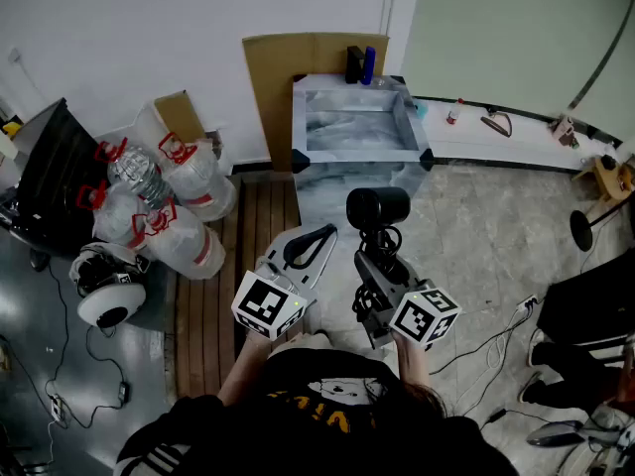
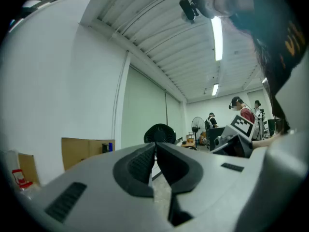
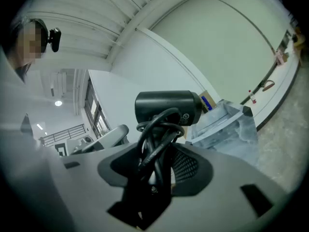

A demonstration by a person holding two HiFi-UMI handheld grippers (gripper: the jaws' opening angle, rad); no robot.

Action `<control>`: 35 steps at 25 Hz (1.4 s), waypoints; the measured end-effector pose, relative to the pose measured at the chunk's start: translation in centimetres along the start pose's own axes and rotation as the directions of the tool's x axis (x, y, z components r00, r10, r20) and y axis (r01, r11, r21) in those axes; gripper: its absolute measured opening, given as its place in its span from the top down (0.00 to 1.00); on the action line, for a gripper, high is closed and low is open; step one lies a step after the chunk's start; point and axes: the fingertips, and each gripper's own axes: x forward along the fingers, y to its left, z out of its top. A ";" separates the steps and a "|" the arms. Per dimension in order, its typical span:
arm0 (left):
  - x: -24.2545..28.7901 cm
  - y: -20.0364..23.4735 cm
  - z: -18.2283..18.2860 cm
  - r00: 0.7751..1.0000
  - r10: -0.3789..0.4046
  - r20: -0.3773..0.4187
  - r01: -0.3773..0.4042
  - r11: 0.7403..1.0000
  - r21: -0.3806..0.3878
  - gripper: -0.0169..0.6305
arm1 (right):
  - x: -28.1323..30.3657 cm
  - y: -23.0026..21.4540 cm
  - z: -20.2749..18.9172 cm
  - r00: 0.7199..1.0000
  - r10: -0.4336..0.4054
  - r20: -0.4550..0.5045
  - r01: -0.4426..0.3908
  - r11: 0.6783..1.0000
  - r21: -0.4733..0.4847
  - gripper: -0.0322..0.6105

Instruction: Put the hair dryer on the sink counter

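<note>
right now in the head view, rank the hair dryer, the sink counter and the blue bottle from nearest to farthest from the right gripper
1. hair dryer: clamped by its handle in the right gripper, so touching it.
2. sink counter: straight ahead of the gripper, beyond the dryer's head.
3. blue bottle: standing at the counter's far back edge.

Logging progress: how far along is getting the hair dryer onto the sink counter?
Done: the right gripper grips the hair dryer by its cord-wrapped handle. In hand: the dryer hangs in the air, short of the sink counter. Left: setting it down there. The left gripper is shut and empty.
</note>
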 end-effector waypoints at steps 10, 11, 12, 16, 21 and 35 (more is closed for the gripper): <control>-1.8 1.8 -1.0 1.000 0.003 0.002 -0.003 0.999 -0.035 0.95 | 0.9 1.1 -1.6 1.000 -0.022 -0.011 0.022 1.000 0.011 0.65; -1.7 1.8 -1.1 1.000 0.002 0.001 -0.002 0.999 -0.041 0.95 | 0.9 1.1 -1.7 1.000 -0.025 -0.014 0.025 1.000 0.013 0.65; -1.7 1.8 -1.2 1.000 -0.001 0.000 0.001 0.999 -0.046 0.95 | 0.8 1.0 -1.7 0.999 -0.028 -0.014 0.029 0.999 0.017 0.65; -0.7 1.7 -1.7 1.000 -0.019 -0.005 0.018 0.998 -0.060 0.95 | 0.6 0.2 -1.3 0.999 -0.041 -0.006 0.041 0.999 0.031 0.65; 1.9 2.2 -2.6 0.999 -0.035 -0.023 0.034 0.997 -0.070 0.95 | 0.8 -1.8 -0.4 0.998 -0.055 -0.004 0.055 0.998 0.039 0.65; 16.3 7.9 -3.1 1.000 0.021 -0.018 -0.021 0.999 -0.030 0.95 | 7.1 -13.9 8.4 1.000 -0.013 -0.029 0.014 0.999 0.030 0.65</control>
